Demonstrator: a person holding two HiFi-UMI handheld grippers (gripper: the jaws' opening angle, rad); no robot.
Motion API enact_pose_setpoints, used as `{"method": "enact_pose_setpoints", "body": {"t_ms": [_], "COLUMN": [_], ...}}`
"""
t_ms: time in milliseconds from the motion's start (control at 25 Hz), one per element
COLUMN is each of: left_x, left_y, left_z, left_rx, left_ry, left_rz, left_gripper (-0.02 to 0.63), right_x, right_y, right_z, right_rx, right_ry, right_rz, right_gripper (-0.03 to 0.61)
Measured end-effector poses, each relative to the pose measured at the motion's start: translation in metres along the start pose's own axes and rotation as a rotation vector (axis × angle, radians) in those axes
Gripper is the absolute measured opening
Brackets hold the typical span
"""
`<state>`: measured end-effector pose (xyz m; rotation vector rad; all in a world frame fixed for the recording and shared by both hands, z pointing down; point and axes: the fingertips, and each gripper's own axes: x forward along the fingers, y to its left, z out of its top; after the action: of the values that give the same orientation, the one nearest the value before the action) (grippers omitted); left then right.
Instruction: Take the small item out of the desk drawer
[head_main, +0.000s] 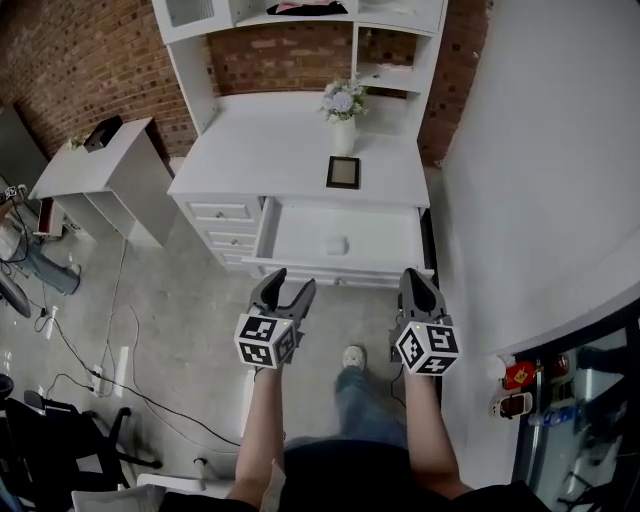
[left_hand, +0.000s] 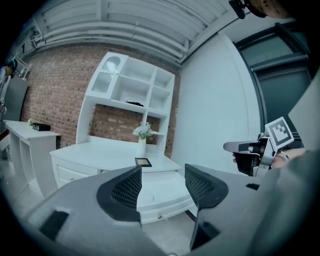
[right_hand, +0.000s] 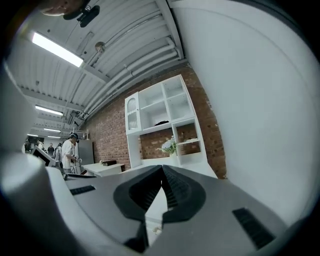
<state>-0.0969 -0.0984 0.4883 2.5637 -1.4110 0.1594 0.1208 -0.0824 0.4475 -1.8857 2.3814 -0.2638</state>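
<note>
The white desk has its wide middle drawer pulled open. A small white item lies on the drawer floor near the middle. My left gripper hovers just in front of the drawer's front edge, to the left, jaws open and empty. My right gripper is level with it at the drawer's right corner, jaws shut with nothing between them. In the left gripper view the open jaws frame the drawer; the right gripper shows at the right. In the right gripper view the fingertips meet.
A vase of flowers and a small dark frame stand on the desktop. Smaller drawers sit left of the open one. A white wall runs close on the right. A side table and floor cables are left.
</note>
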Motion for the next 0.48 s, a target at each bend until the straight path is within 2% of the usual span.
{"method": "enact_pose_setpoints", "body": {"t_ms": [240, 480], "left_x": [0.089, 0.144], "left_y": [0.043, 0.076], "left_z": [0.02, 0.01], "left_rx": [-0.034, -0.058], "left_ry": [0.021, 0.071], "left_rz": [0.065, 0.129], "left_gripper": [0.243, 0.244], "right_x": [0.116, 0.196], "right_y": [-0.034, -0.051], "right_z": [0.01, -0.005], "right_rx": [0.01, 0.017], "right_ry": [0.052, 0.12], "right_rz": [0.071, 0.142], "right_gripper": [-0.002, -0.002]}}
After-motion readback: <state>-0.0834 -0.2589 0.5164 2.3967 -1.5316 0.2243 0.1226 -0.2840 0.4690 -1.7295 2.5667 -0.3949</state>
